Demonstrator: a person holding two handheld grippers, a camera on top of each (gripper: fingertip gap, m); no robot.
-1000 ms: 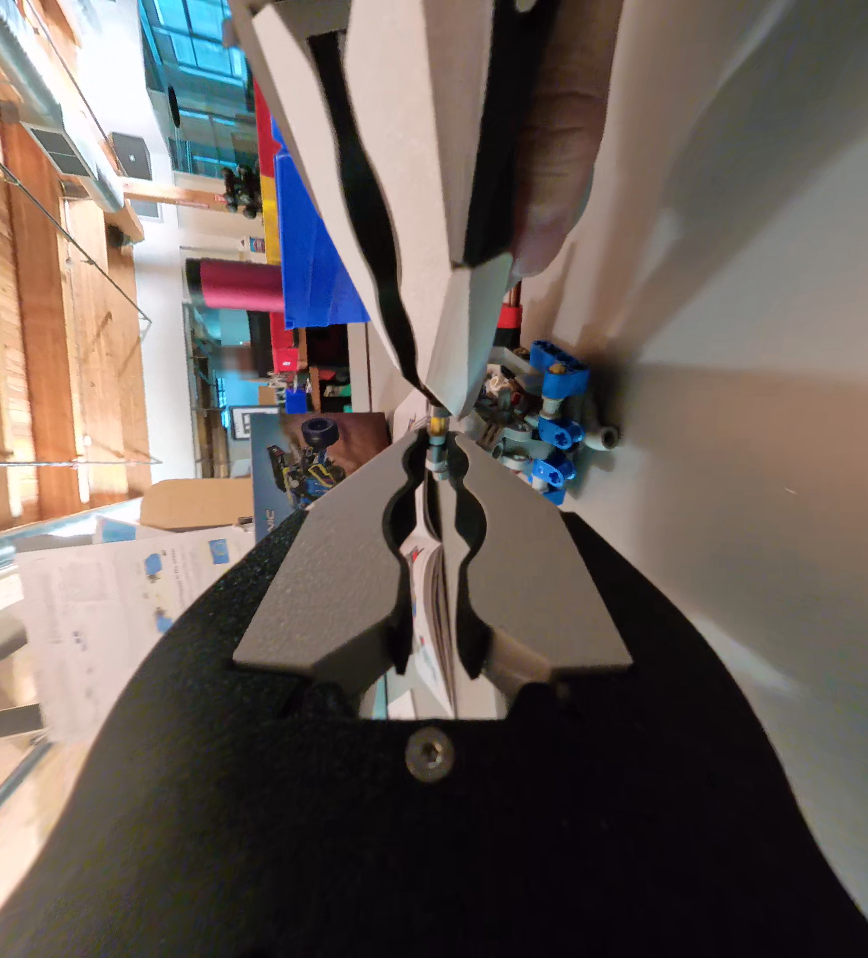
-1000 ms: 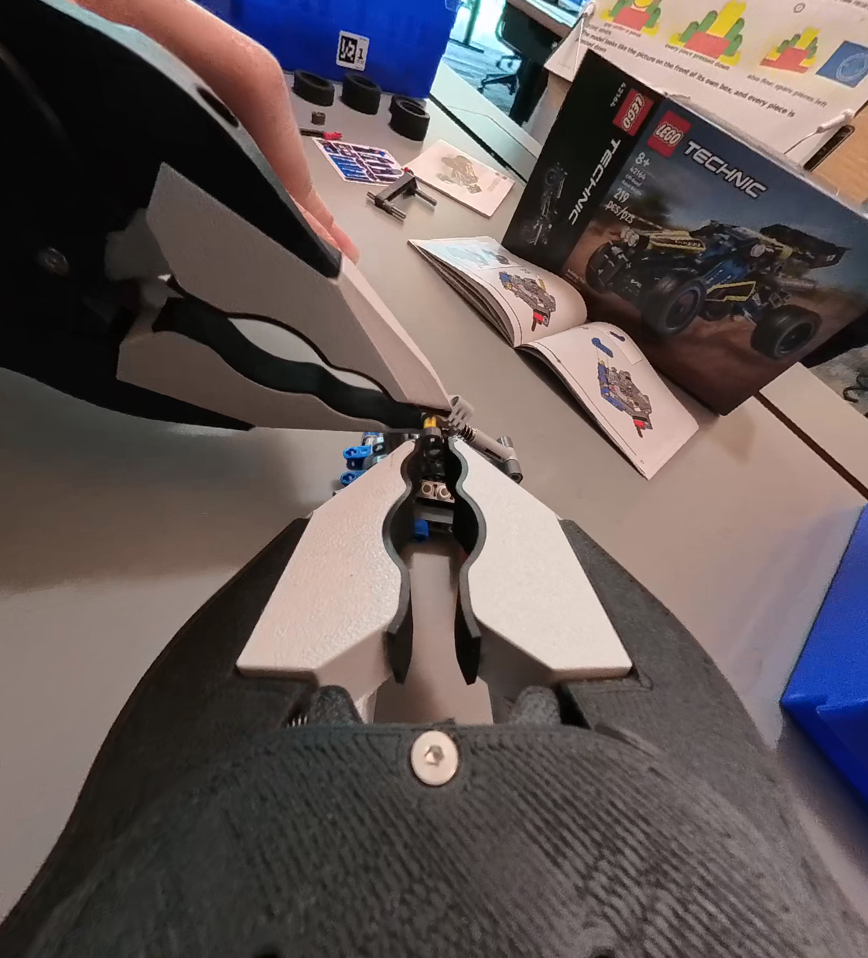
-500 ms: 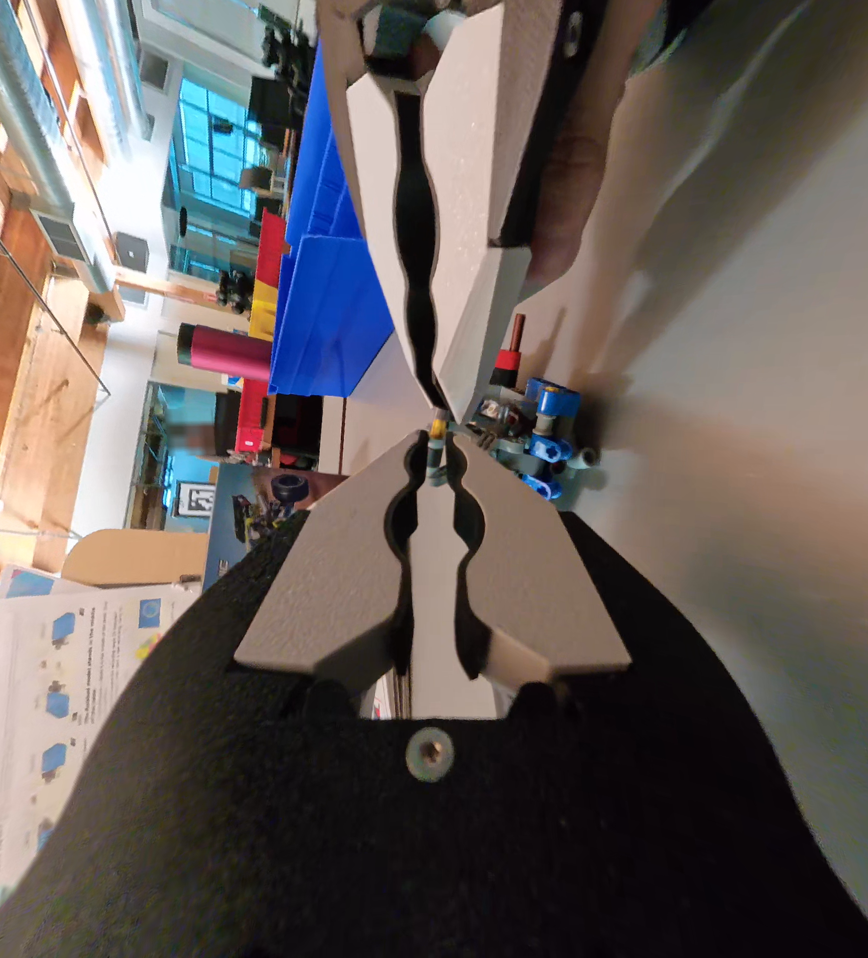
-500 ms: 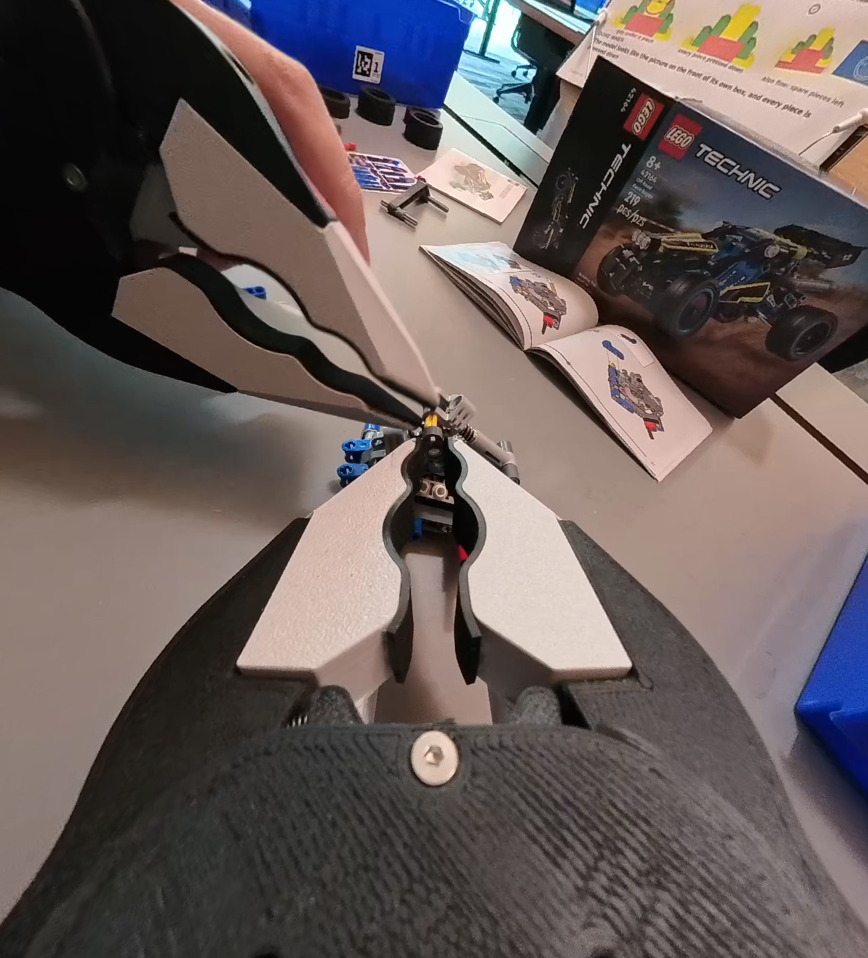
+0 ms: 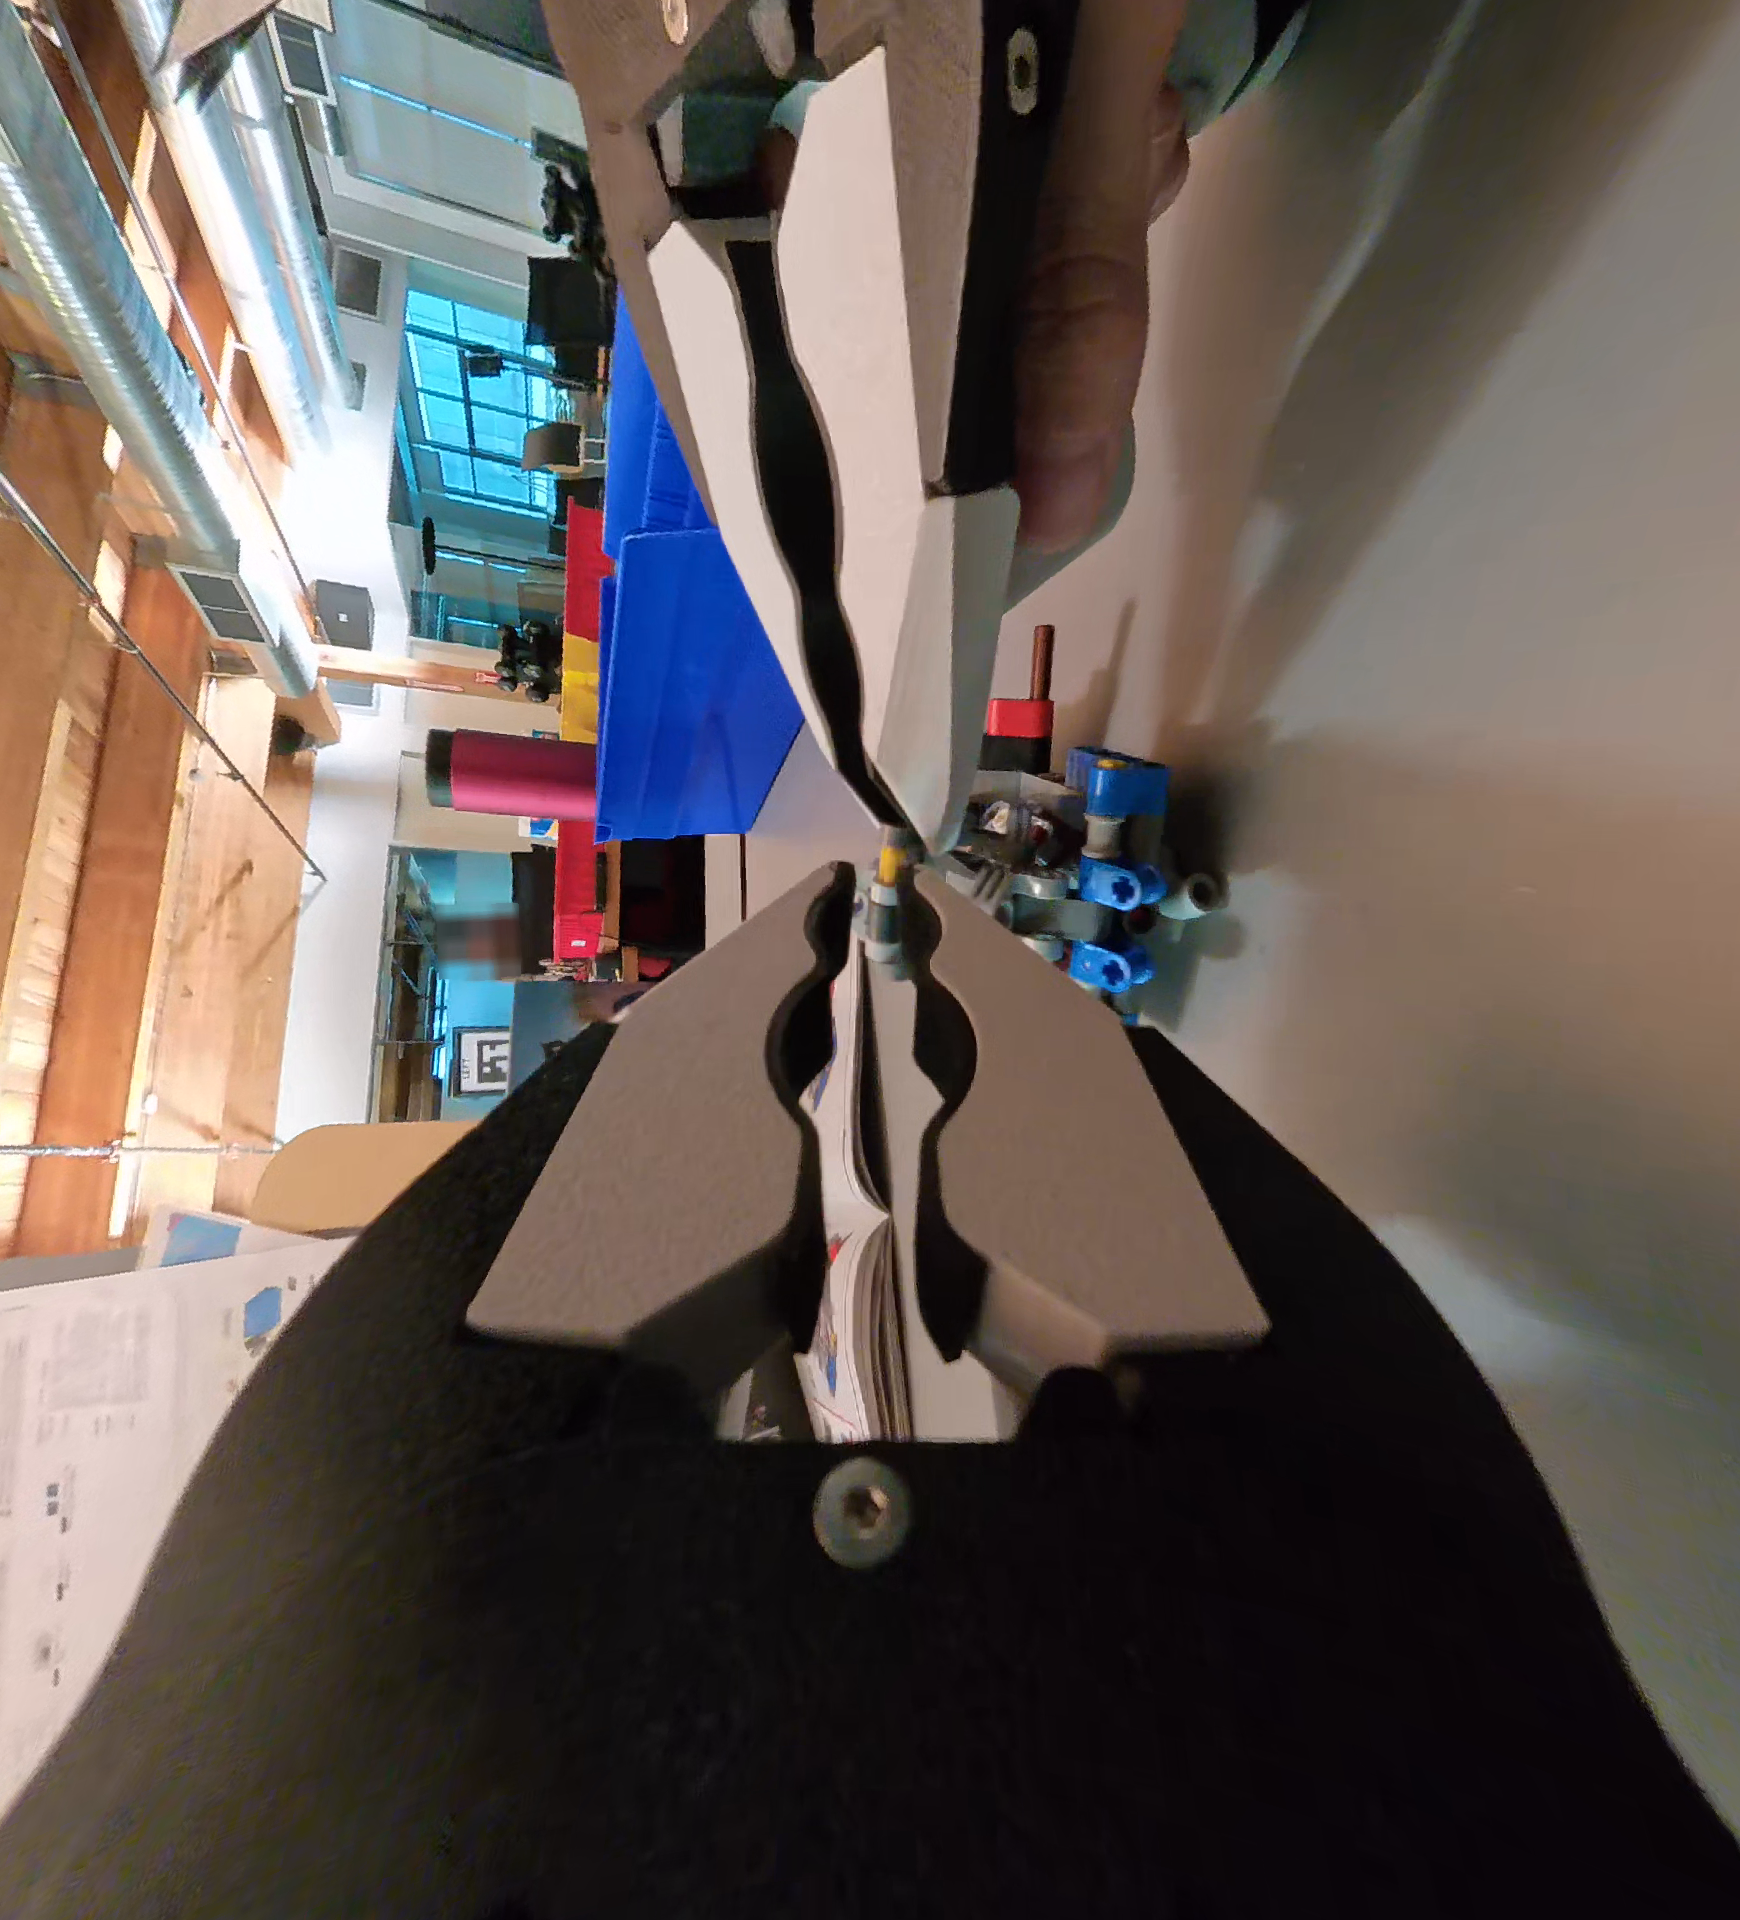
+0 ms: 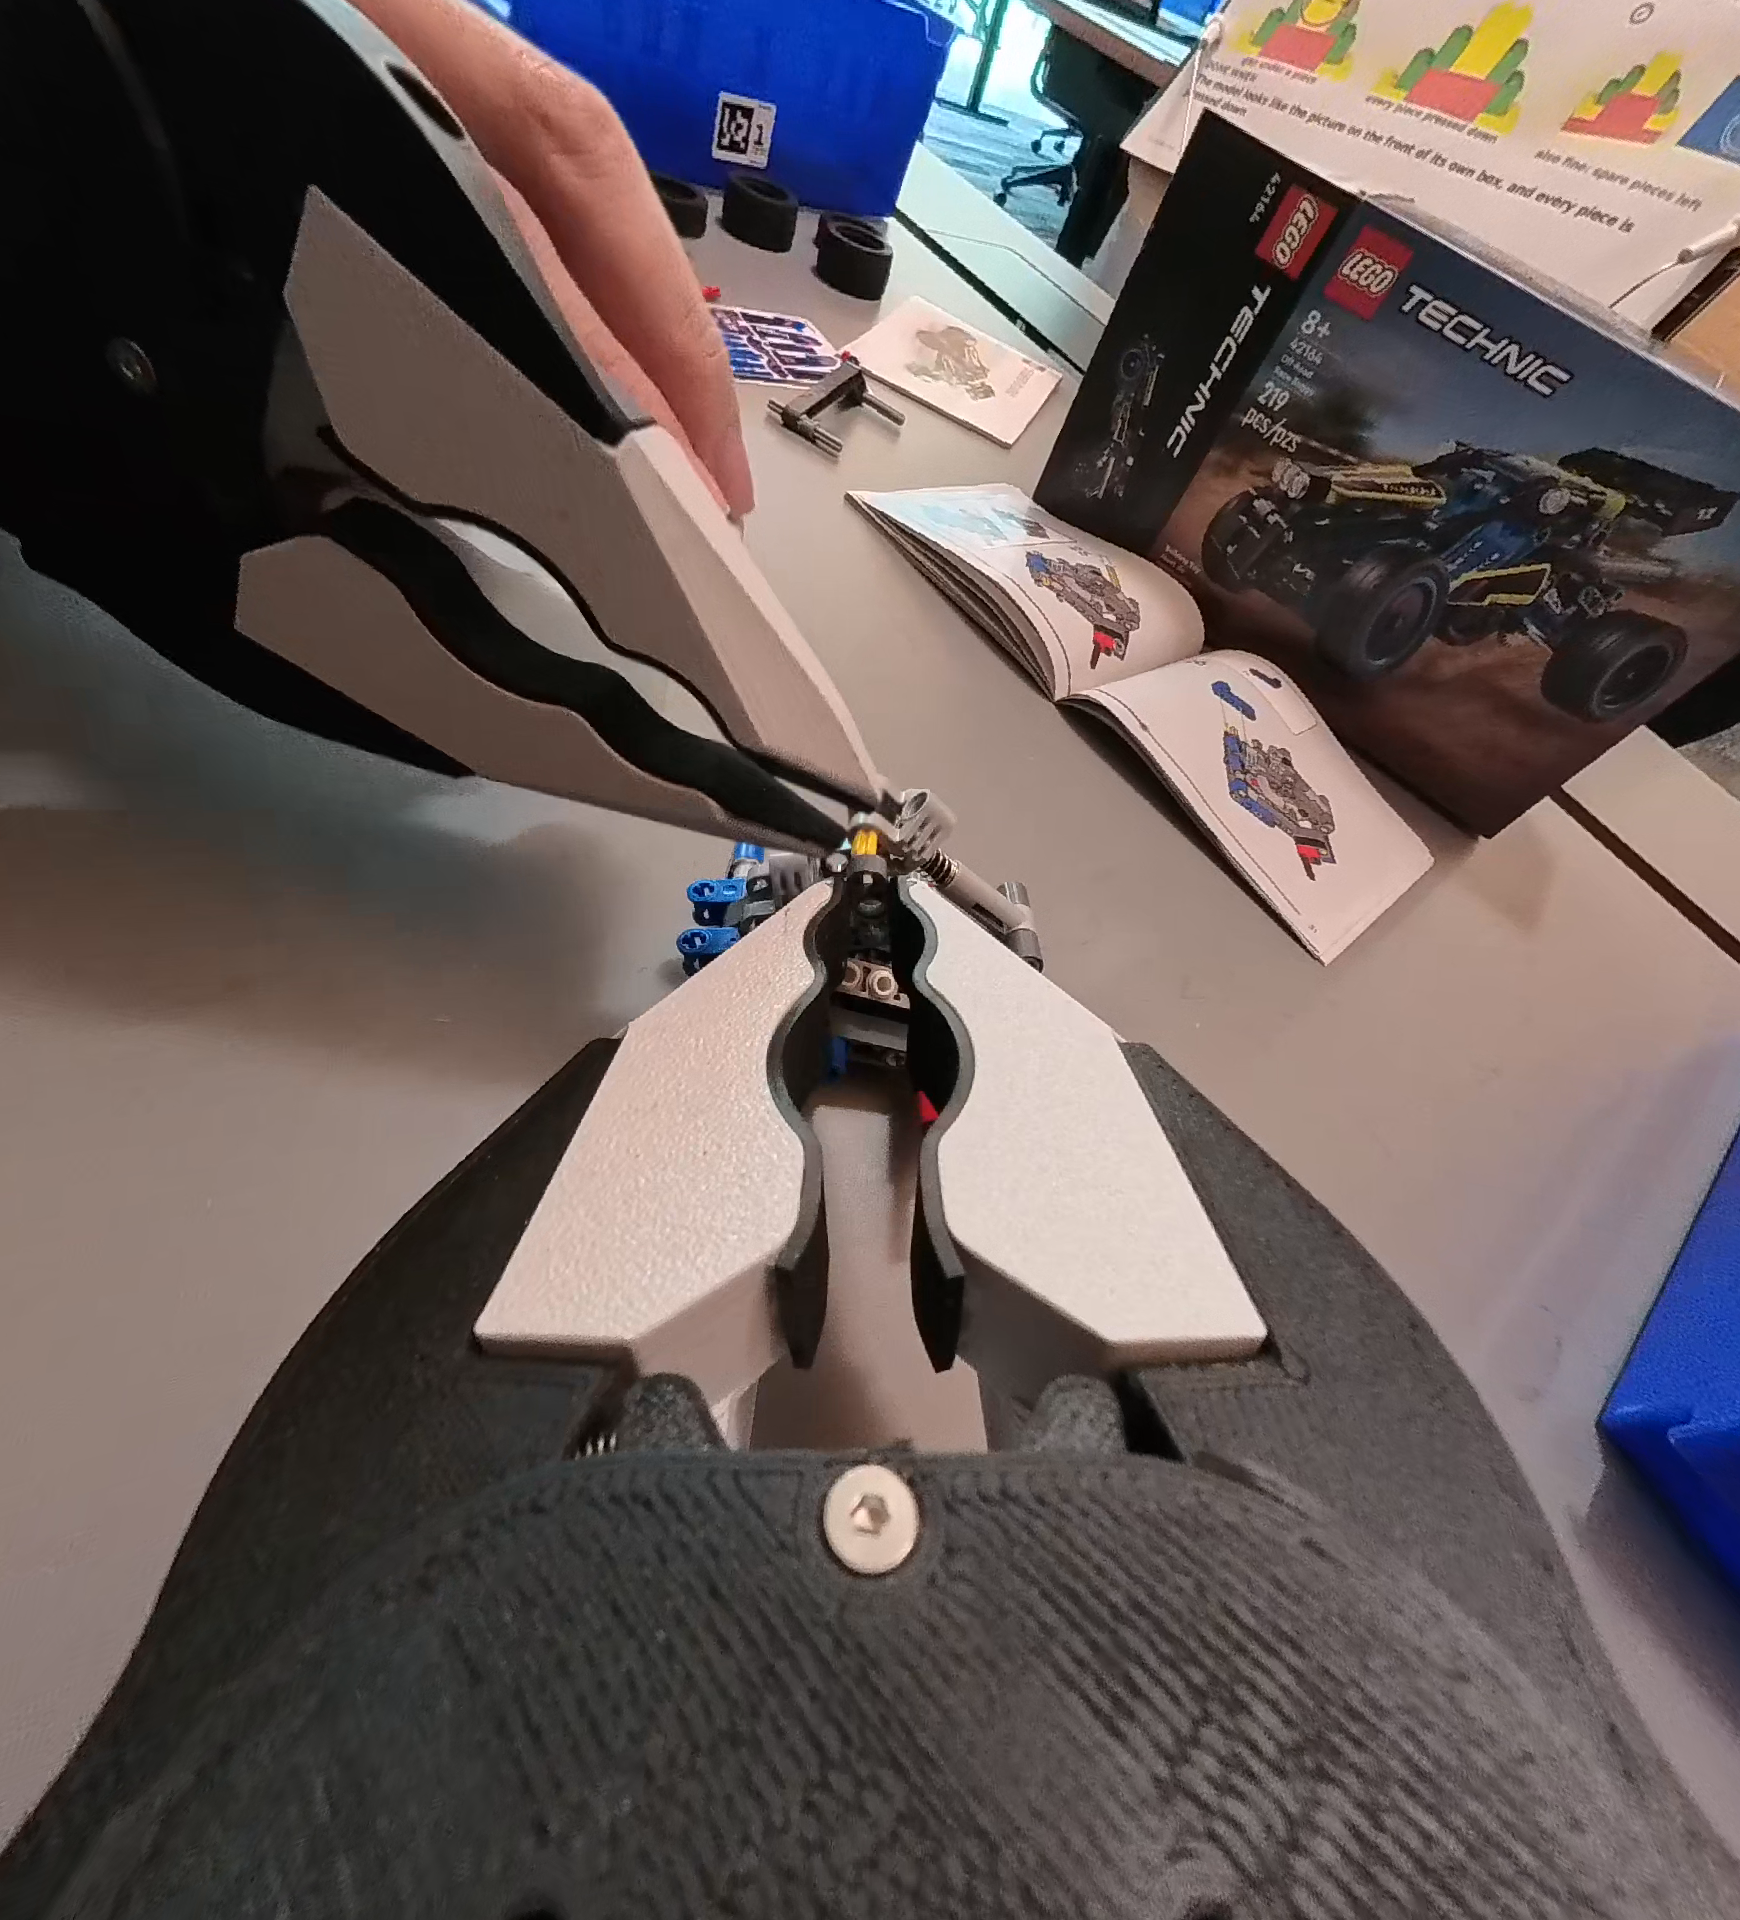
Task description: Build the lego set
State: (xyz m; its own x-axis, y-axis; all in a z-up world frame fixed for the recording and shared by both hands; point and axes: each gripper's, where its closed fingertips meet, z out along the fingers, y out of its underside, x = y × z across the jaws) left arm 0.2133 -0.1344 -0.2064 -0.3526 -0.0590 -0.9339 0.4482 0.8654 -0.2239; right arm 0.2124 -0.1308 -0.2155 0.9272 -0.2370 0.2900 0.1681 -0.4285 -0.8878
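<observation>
Pinching one small grey-and-yellow toy part from opposite sides, both tongs, left and right, grip something light, rigid, easily popped apart; hold its stub ends.

My left camera sits on my left hand-held gripper and is rolled on its side, so the tabletop stands like a wall on the right. My right camera sits upright on my right hand-held gripper, looking down low over the tabletop. Both are very near the same little brick model, and each sees the other gripper.
</observation>
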